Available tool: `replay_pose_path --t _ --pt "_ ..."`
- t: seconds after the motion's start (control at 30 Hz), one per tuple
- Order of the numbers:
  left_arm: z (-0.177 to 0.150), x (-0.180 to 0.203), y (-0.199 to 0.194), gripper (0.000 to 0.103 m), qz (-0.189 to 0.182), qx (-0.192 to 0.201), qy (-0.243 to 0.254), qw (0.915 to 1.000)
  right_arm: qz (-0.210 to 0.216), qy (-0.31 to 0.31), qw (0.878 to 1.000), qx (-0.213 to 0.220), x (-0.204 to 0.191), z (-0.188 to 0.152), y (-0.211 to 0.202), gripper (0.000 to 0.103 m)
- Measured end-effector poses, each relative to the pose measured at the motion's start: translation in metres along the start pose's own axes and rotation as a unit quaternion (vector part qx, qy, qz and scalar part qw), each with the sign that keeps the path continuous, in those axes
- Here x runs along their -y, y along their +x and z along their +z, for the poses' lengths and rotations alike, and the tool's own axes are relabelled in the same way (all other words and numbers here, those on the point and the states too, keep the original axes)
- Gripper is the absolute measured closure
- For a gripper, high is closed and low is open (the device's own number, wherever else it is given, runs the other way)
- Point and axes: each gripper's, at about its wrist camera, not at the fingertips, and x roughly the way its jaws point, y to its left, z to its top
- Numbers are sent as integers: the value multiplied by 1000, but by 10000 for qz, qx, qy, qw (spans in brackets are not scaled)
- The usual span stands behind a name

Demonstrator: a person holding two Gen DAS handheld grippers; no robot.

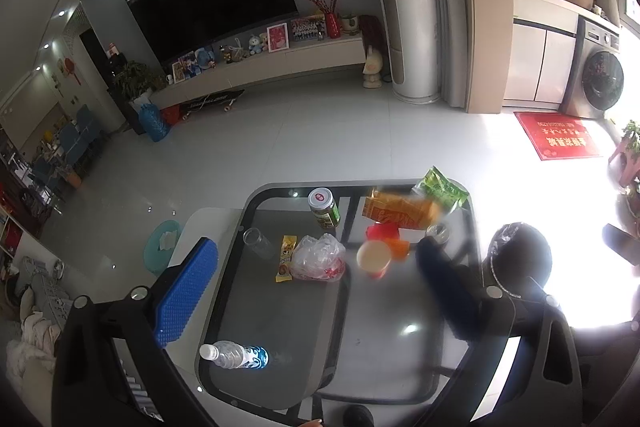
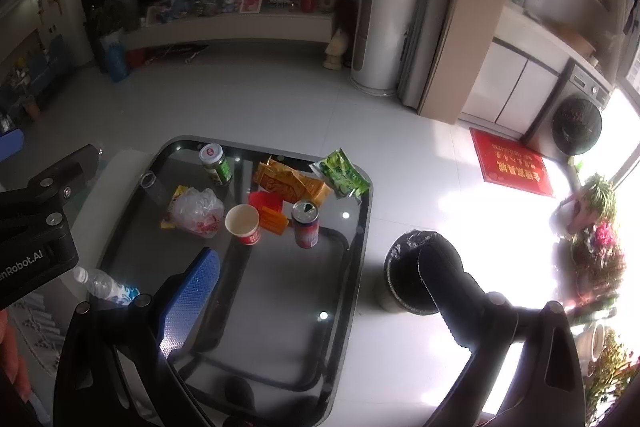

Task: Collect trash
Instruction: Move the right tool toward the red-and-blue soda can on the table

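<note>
Trash lies on a glass coffee table (image 1: 280, 331): a crumpled plastic bag (image 1: 318, 258), a yellow snack wrapper (image 1: 286, 259), a paper cup (image 1: 374, 259), an orange packet (image 1: 400, 211), a green packet (image 1: 440, 189) and a green can (image 1: 324, 207). A water bottle (image 1: 236, 355) lies near the front left. My left gripper (image 1: 316, 247) hovers open above the bag and cup. My right gripper (image 2: 322, 253) is open too, above the table's (image 2: 280, 307) right half, holding nothing. An opened soda can (image 2: 305, 225) stands beside the cup (image 2: 243, 223). A black-lined trash bin (image 2: 408, 271) stands on the floor to the table's right.
A clear drinking glass (image 1: 258, 243) stands left of the wrapper. A teal stool (image 1: 162, 243) sits at the table's left. A red doormat (image 2: 510, 167) and potted plants (image 2: 596, 239) lie to the right in bright glare. Tiled floor stretches towards the TV stand (image 1: 260, 67).
</note>
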Motion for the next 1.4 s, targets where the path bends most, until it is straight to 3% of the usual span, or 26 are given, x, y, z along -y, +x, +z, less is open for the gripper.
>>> replay_pose_path --t 0.87,1.4 --pt "-71 -11 56 6 281 -659 -219 9972 -172 -111 9996 174 -16 -32 111 6" --pt "-94 -7 88 6 215 -858 -426 9952 -464 -105 9988 108 -18 -45 192 6"
